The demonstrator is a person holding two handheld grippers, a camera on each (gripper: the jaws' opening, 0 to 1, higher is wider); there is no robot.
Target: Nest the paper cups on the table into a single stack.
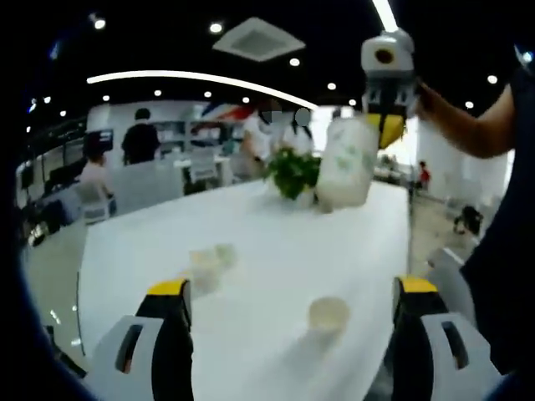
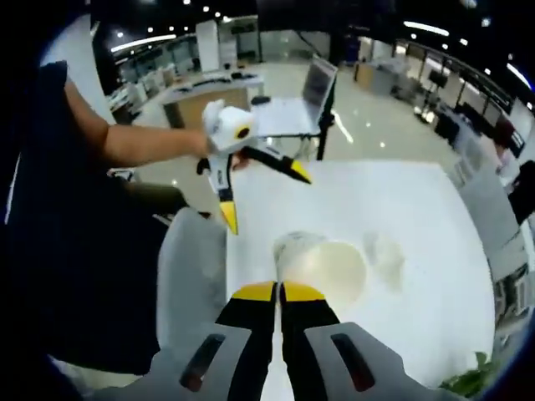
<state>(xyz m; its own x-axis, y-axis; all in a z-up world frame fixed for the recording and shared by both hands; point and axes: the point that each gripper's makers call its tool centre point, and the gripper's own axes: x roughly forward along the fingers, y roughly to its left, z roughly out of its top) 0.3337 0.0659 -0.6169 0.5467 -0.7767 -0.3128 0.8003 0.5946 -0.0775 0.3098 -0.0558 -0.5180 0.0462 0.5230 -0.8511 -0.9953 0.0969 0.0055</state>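
My right gripper (image 2: 278, 291) is shut on the rim of a white paper cup (image 2: 326, 266), whose mouth faces the camera. In the left gripper view that cup (image 1: 347, 163) hangs high above the white table (image 1: 251, 217) under the right gripper (image 1: 386, 125). My left gripper (image 1: 291, 288) is wide open with nothing between its jaws. Just ahead of it stands an upright paper cup (image 1: 328, 316), and a blurred pair of cups (image 1: 209, 263) lies to its left. The left gripper (image 2: 265, 199) also shows open in the right gripper view, held in a hand.
A potted green plant (image 1: 292, 171) stands at the table's far end. Grey chairs (image 2: 191, 276) sit by the table edge, and a laptop on a stand (image 2: 318, 83) is beyond it. People stand in the background office. The person's arm and dark clothes fill the near side.
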